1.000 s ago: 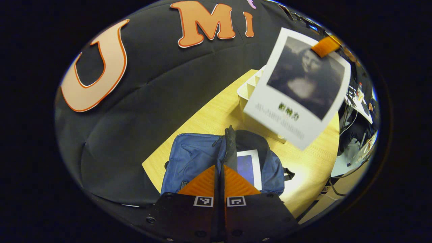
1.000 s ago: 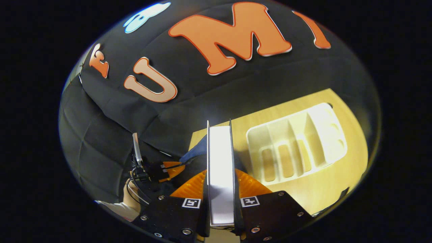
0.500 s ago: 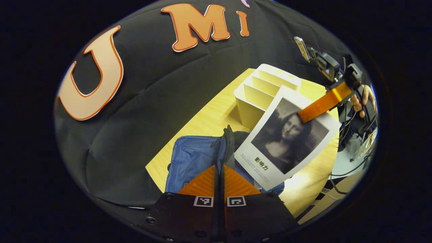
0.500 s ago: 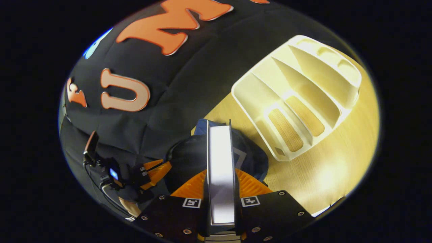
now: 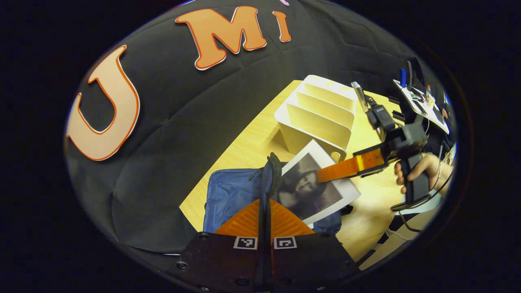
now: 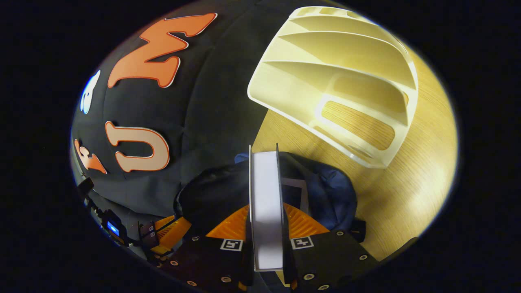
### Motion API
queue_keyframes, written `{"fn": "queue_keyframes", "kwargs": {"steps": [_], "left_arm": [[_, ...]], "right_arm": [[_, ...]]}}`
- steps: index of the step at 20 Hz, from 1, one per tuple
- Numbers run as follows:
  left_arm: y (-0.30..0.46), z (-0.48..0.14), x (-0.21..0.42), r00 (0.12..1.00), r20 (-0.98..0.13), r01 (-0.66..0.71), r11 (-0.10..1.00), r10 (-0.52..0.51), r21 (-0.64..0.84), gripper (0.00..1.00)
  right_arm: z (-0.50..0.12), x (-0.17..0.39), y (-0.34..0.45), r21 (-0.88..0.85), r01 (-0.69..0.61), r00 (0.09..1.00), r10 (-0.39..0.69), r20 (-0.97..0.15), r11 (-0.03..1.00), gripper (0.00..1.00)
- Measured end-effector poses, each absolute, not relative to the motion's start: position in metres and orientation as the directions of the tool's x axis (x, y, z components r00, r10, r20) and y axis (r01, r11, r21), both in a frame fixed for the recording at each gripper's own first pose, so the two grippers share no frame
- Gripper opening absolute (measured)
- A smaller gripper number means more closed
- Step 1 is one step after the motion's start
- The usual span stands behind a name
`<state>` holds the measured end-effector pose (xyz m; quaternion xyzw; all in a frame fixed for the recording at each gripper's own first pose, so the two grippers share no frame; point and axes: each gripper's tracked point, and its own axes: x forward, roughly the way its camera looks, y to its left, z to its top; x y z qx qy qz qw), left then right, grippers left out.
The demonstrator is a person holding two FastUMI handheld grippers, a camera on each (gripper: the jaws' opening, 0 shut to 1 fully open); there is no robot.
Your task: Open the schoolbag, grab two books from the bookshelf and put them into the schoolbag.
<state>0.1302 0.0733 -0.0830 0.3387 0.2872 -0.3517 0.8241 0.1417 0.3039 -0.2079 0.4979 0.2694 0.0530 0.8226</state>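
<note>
Clamped between both fingers of the right gripper [image 6: 266, 211] is a book [image 6: 265, 203], held edge-on so its pale page block runs straight out from the jaws; in the left gripper view the same book [image 5: 311, 187] shows its grey portrait cover and white border, tilted down with its lower end over the mouth of the schoolbag [image 5: 232, 197]; the right gripper [image 5: 325, 174] reaches in from the right there, a hand [image 5: 419, 171] wrapped round its handle. Over on the other side, the left gripper [image 5: 265, 207] has its fingers pressed together on the dark zipper edge of the bag's flap, holding it up and open; in the right gripper view the left gripper [image 6: 167, 234] sits low at the left, beside the bag. The schoolbag [image 6: 325, 191] is blue with a dark lining and lies on the wooden table [image 5: 244, 142], near the booth's black wall; a white-edged cover of another book [image 6: 300, 194] peeks from inside it. Just beyond the bag stands the cream bookshelf [image 5: 315, 116], its slanted dividers bare; seen through the right gripper view the bookshelf [image 6: 338, 85] looms close above the bag.
</note>
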Motion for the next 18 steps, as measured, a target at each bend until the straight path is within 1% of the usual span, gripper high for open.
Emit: {"fn": "queue_keyframes", "kwargs": {"steps": [4, 5, 6, 7, 8, 9, 10, 11, 12, 13, 14, 15, 16, 17, 18], "left_arm": [[0.066, -0.08, 0.126, 0.586, -0.708, 0.777, 0.519, -0.393, 0.356, 0.0], [0.063, -0.081, 0.126, 0.581, -0.711, 0.781, 0.517, -0.396, 0.351, 0.0], [0.061, -0.082, 0.124, 0.576, -0.714, 0.784, 0.516, -0.398, 0.345, 0.0], [0.059, -0.082, 0.124, 0.573, -0.714, 0.786, 0.517, -0.403, 0.339, 0.0], [0.059, -0.081, 0.125, 0.571, -0.716, 0.786, 0.519, -0.402, 0.336, 0.0], [0.059, -0.082, 0.127, 0.572, -0.716, 0.784, 0.522, -0.399, 0.335, 0.0], [0.06, -0.081, 0.128, 0.574, -0.716, 0.782, 0.525, -0.398, 0.335, 0.0], [0.061, -0.083, 0.129, 0.573, -0.718, 0.781, 0.529, -0.396, 0.332, 0.0], [0.062, -0.085, 0.129, 0.57, -0.721, 0.781, 0.533, -0.393, 0.326, 0.0], [0.063, -0.086, 0.129, 0.566, -0.725, 0.781, 0.538, -0.393, 0.318, 0.0], [0.062, -0.088, 0.128, 0.56, -0.728, 0.783, 0.54, -0.395, 0.31, 0.0], [0.061, -0.089, 0.126, 0.556, -0.73, 0.785, 0.54, -0.398, 0.304, 0.01], [0.06, -0.091, 0.124, 0.553, -0.732, 0.787, 0.539, -0.399, 0.3, 0.01], [0.058, -0.091, 0.124, 0.551, -0.732, 0.788, 0.538, -0.4, 0.299, 0.0], [0.057, -0.091, 0.125, 0.55, -0.733, 0.79, 0.535, -0.4, 0.3, 0.0]], "right_arm": [[-0.219, 0.163, 0.325, 0.862, 0.155, 0.885, 0.32, -0.339, 0.483, 0.28], [-0.223, 0.168, 0.331, 0.864, 0.15, 0.887, 0.321, -0.333, 0.481, 0.39], [-0.224, 0.172, 0.338, 0.866, 0.154, 0.885, 0.323, -0.335, 0.476, 0.39], [-0.226, 0.173, 0.343, 0.862, 0.161, 0.88, 0.325, -0.346, 0.48, 0.17], [-0.228, 0.173, 0.344, 0.857, 0.173, 0.872, 0.33, -0.363, 0.485, 0.28], [-0.23, 0.174, 0.346, 0.853, 0.187, 0.86, 0.338, -0.382, 0.487, 0.31], [-0.235, 0.171, 0.347, 0.84, 0.218, 0.842, 0.34, -0.419, 0.497, 0.33], [-0.242, 0.167, 0.346, 0.815, 0.258, 0.816, 0.334, -0.471, 0.519, 0.37], [-0.252, 0.163, 0.343, 0.776, 0.299, 0.785, 0.32, -0.531, 0.555, 0.53], [-0.256, 0.157, 0.342, 0.753, 0.317, 0.763, 0.317, -0.563, 0.576, 0.5], [-0.26, 0.153, 0.342, 0.737, 0.331, 0.743, 0.318, -0.589, 0.589, 0.54], [-0.261, 0.149, 0.347, 0.726, 0.341, 0.725, 0.324, -0.607, 0.597, 0.87], [-0.26, 0.15, 0.35, 0.716, 0.345, 0.711, 0.329, -0.621, 0.607, 0.8], [-0.261, 0.15, 0.357, 0.709, 0.344, 0.697, 0.339, -0.632, 0.616, 0.96], [-0.261, 0.149, 0.359, 0.704, 0.338, 0.685, 0.35, -0.639, 0.624, 0.97]]}}
